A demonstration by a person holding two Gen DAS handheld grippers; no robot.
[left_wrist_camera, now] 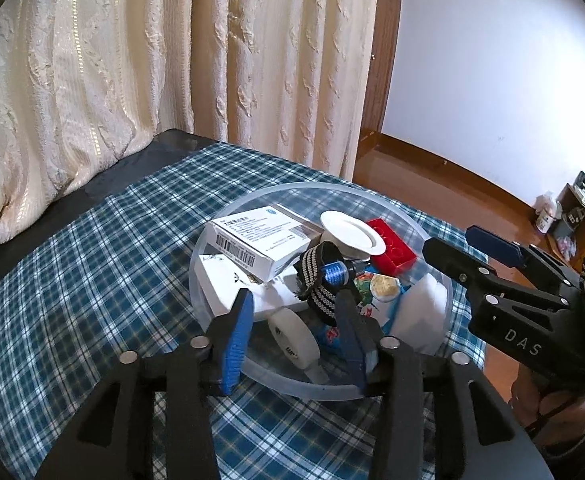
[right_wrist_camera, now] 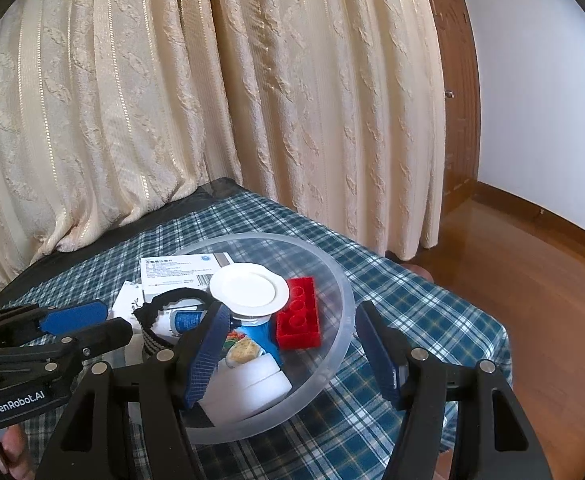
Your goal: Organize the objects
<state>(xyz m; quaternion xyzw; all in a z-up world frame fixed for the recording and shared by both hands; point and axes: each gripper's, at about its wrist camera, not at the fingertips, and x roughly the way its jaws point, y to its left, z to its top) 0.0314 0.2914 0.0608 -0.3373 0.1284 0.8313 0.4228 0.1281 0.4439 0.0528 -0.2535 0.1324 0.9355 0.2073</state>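
Observation:
A clear plastic bowl (left_wrist_camera: 220, 232) (right_wrist_camera: 332, 276) on the plaid cloth holds a white medicine box (left_wrist_camera: 260, 240) (right_wrist_camera: 172, 270), a white lid (left_wrist_camera: 352, 232) (right_wrist_camera: 248, 288), a red brick (left_wrist_camera: 392, 248) (right_wrist_camera: 298, 320), a black striped band (left_wrist_camera: 316, 272) (right_wrist_camera: 152, 336), a small blue tube (left_wrist_camera: 334, 272) (right_wrist_camera: 188, 320), a tape roll (left_wrist_camera: 292, 336) and a snack packet (left_wrist_camera: 380, 288) (right_wrist_camera: 244, 348). My left gripper (left_wrist_camera: 292, 312) (right_wrist_camera: 92, 324) is open over the bowl's near rim. My right gripper (right_wrist_camera: 288, 348) (left_wrist_camera: 452, 248) is open and empty, straddling the bowl's right rim.
The blue plaid cloth (left_wrist_camera: 92, 280) (right_wrist_camera: 412, 312) covers a dark table. Cream curtains (left_wrist_camera: 132, 60) (right_wrist_camera: 252, 100) hang close behind. Wooden floor (right_wrist_camera: 532, 300) lies to the right, with a door (right_wrist_camera: 456, 100) and clutter by the wall (left_wrist_camera: 564, 216).

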